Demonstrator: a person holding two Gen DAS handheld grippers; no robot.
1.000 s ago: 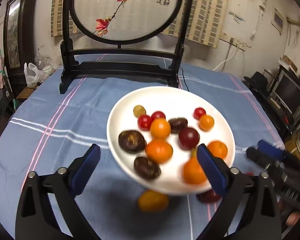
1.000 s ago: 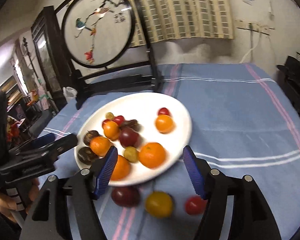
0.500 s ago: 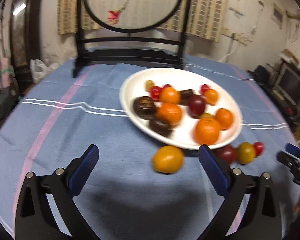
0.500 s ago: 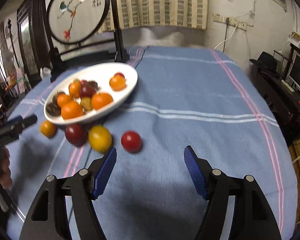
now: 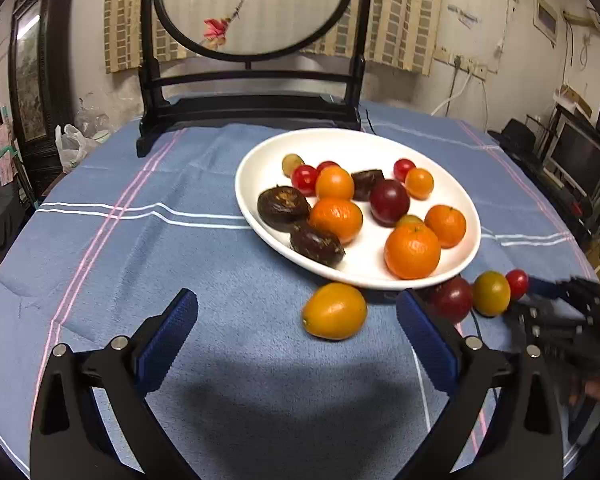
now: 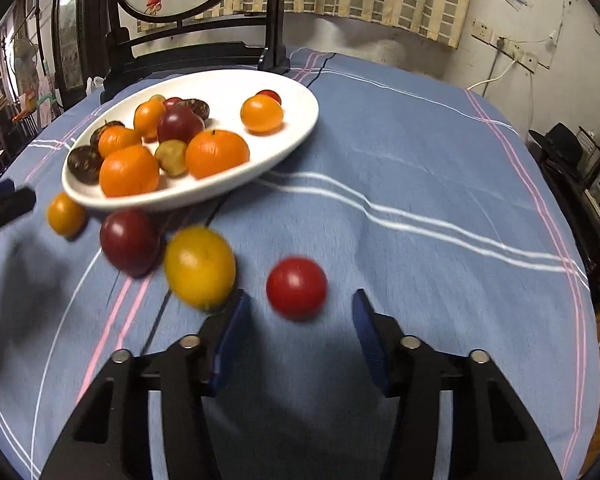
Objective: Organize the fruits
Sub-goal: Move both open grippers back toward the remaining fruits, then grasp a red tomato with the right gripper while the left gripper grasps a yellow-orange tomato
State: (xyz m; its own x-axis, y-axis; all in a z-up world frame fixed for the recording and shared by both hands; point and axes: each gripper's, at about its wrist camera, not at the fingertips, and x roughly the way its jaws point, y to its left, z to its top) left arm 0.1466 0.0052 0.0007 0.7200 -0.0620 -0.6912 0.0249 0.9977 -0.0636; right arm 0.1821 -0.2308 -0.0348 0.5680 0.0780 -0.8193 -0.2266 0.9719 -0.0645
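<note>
A white plate (image 5: 256,184) with several oranges, plums, dark fruits and cherry tomatoes sits on the blue tablecloth; it also shows in the right wrist view (image 6: 300,128). On the cloth beside it lie an orange-yellow fruit (image 5: 334,311), a dark red plum (image 5: 452,298), a yellow-green fruit (image 5: 491,293) and a red cherry tomato (image 5: 517,283). My left gripper (image 5: 296,336) is open and empty, with the orange-yellow fruit just ahead. My right gripper (image 6: 300,328) is open, with the cherry tomato (image 6: 296,287) just ahead of its fingertips. The yellow fruit (image 6: 199,267) and plum (image 6: 130,242) lie left of it.
A black wooden stand with a round embroidered screen (image 5: 252,8) stands behind the plate. The round table's edge (image 6: 588,280) falls away at the right. Shelves and monitors (image 5: 580,156) stand beyond it.
Both grippers pulled back from the plate. The right gripper then moved down and forward toward the cherry tomato, and its jaws have narrowed. The left gripper has come closer to the orange-yellow fruit.
</note>
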